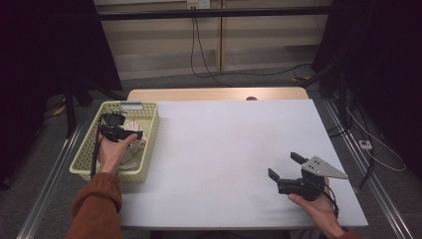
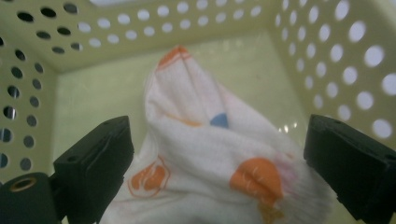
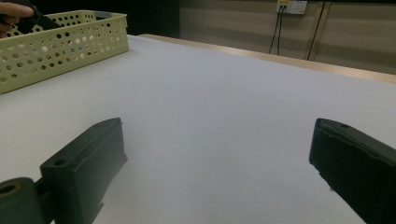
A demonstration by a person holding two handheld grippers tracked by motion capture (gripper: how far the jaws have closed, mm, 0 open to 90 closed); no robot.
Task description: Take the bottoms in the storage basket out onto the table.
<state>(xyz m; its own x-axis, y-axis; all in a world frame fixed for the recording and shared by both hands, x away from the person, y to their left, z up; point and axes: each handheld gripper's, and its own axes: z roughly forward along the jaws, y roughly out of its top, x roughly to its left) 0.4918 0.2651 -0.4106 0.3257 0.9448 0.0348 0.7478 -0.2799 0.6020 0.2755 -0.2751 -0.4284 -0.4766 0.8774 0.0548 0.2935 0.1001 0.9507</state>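
Left gripper [image 2: 219, 154] dips into the basket [image 1: 149, 130] at the tabletop's left edge, jaws wide astride the sock [image 2: 210, 140], probably for a grab; right gripper [image 1: 286, 172] waits near the front-right corner, jaws wide, empty.

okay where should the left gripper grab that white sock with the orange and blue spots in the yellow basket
Probably the raised fold of the white, orange-and-blue-spotted cloth sock, from above: it humps up between the open jaws of the left gripper, while the perforated pale yellow plastic basket walls block side approaches.

Right gripper [image 3: 219, 163]: jaws spread wide above the white table [image 3: 224, 93].
Perforated yellow-green basket [image 3: 60, 44] stands at far left.
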